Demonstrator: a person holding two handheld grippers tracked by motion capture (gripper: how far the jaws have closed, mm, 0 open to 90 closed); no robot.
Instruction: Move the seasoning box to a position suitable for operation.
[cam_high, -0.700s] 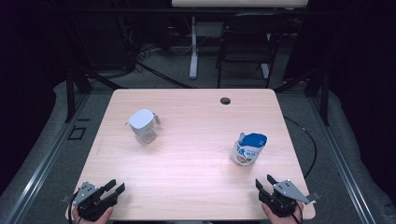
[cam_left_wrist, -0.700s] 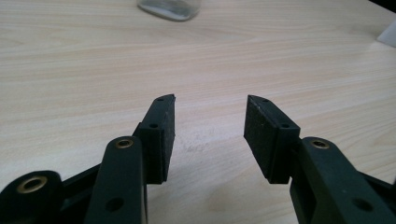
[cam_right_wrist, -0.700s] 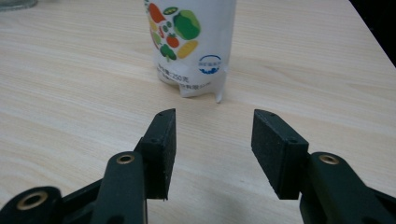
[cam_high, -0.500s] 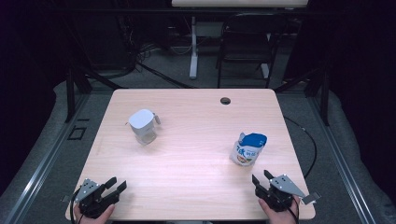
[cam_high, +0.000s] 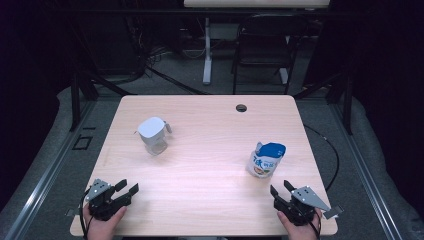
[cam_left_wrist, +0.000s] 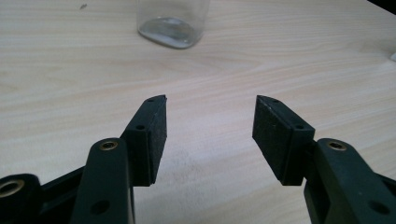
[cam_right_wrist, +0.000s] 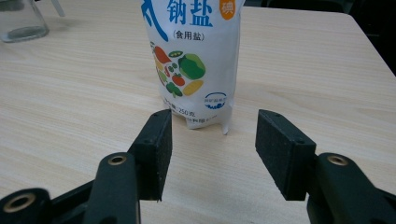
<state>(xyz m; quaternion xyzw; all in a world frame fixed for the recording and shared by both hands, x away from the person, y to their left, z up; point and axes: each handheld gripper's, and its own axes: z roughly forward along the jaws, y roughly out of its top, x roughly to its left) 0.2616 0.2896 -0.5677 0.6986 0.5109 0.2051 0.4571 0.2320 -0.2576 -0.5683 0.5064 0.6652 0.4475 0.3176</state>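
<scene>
Resting at the near edge of the surface (cam_high: 210, 200), the left claw (cam_high: 126, 190) and right claw (cam_high: 280, 189) both stood open and empty. Nothing looked started: the salt bag (cam_high: 265, 159) stood upright just ahead of the right claw, and the glass jar (cam_high: 153, 135) well beyond the left.

Right gripper (cam_high: 281, 193): over the interval it has shifted left along the near edge of the surface (cam_high: 210, 200) and slightly farther in, closing on the salt bag (cam_high: 265, 160); it now sits just near of the bag, a little to its right, without contact, jaws apart and empty.

Left gripper (cam_high: 127, 190): it has dropped slightly toward the near edge and turned, its jaws now directed more to the right, apart and empty.
</scene>
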